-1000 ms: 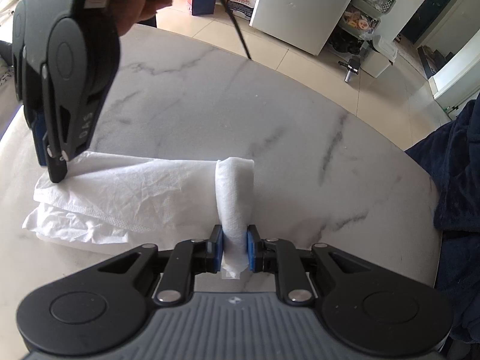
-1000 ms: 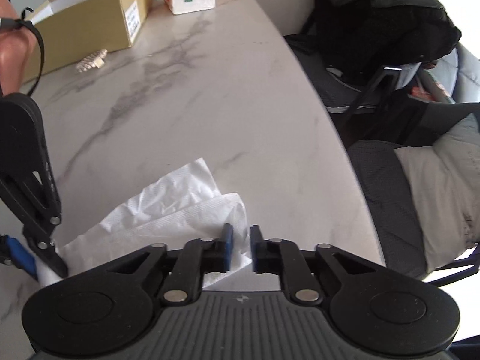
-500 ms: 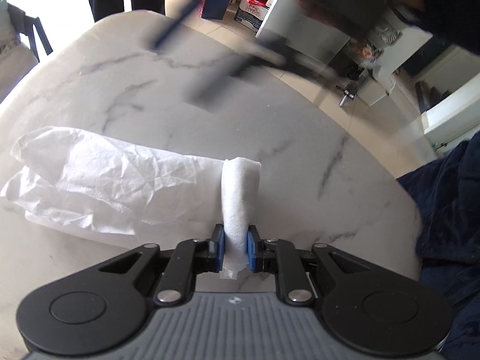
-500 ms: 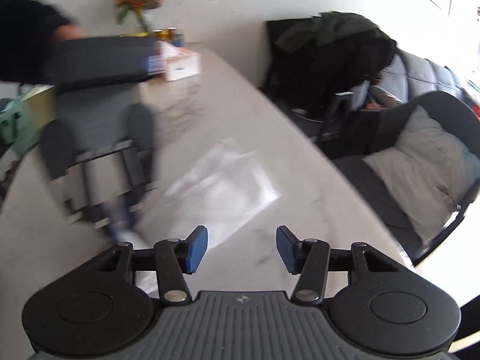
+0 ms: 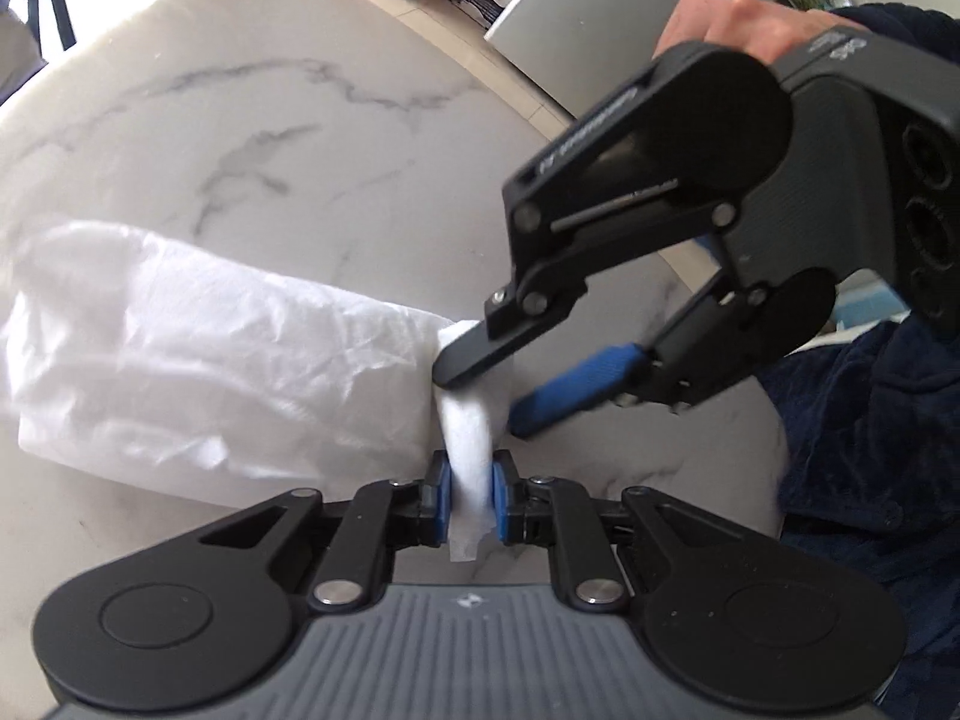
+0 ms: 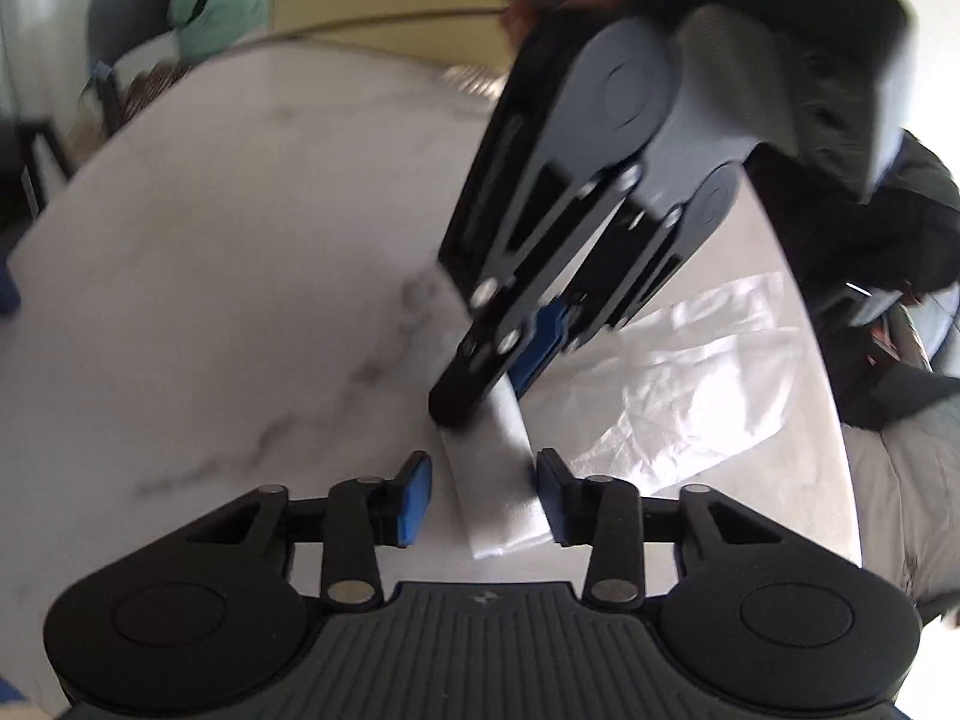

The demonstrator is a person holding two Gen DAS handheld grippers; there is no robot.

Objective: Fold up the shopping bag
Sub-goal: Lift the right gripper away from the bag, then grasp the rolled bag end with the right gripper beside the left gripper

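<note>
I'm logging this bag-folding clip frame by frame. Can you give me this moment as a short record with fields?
surface: marble table
item: white shopping bag, lying flat, its handle strip lifted
left gripper: shut on the handle strip
right gripper: jaws just closing around the same strip, not yet pinching it

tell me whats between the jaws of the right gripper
The white strap of the shopping bag runs between the right gripper jaws, which have just been closing but aren't pressing it yet, as the right wrist view shows. The left gripper pinches that strap.
</note>
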